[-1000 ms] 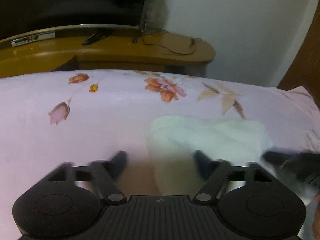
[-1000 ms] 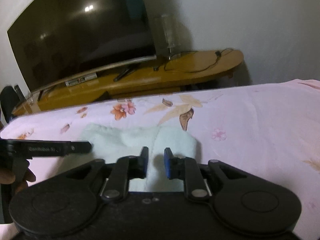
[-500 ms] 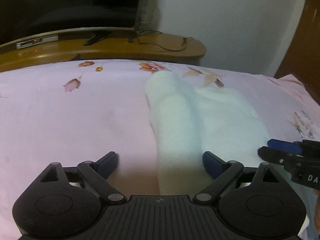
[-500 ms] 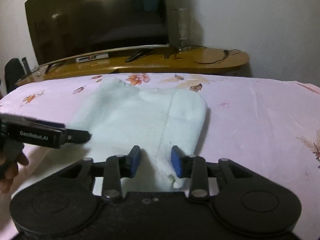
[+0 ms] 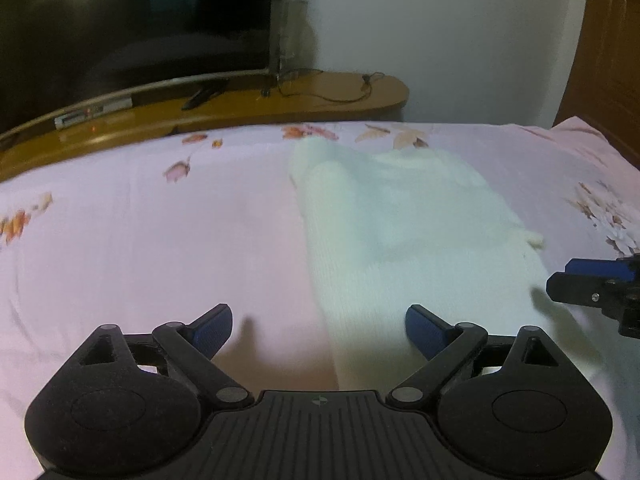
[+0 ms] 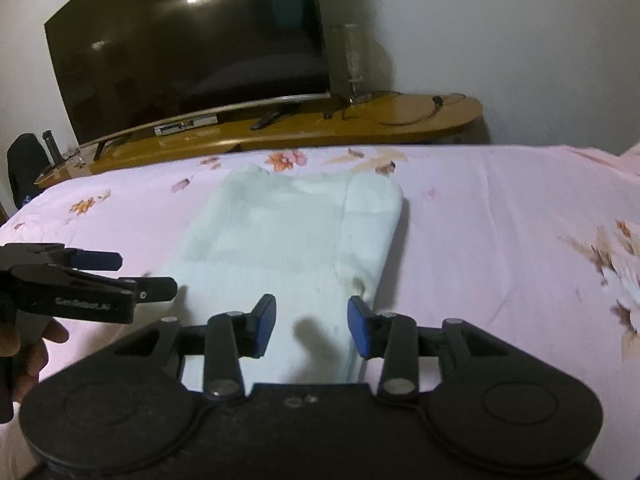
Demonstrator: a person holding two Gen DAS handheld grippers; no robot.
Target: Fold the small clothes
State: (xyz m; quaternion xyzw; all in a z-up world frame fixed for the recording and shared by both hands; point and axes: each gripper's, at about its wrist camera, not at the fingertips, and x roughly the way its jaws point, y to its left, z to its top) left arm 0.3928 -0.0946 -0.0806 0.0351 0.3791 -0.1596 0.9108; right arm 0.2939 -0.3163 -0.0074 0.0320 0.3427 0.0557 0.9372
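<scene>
A small white knitted garment [image 5: 400,232] lies flat on the pink flowered bedsheet [image 5: 160,232], its side parts folded inward; it also shows in the right wrist view [image 6: 280,232]. My left gripper [image 5: 318,328] is open and empty, just above the garment's near left edge. My right gripper [image 6: 312,324] is open and empty over the garment's near right part. The right gripper shows at the right of the left wrist view [image 5: 592,280]. The left gripper shows at the left of the right wrist view [image 6: 100,276].
A wooden TV stand [image 6: 320,128] with a large dark television [image 6: 192,48], a remote [image 6: 276,116], cables and a glass vase [image 6: 352,60] stands beyond the bed's far edge. A dark wooden panel [image 5: 600,52] is at the right. Bedsheet extends to both sides.
Both grippers have drawn back and up from the garment. My right gripper has opened from nearly shut to wide. The garment now lies stretched out flat.
</scene>
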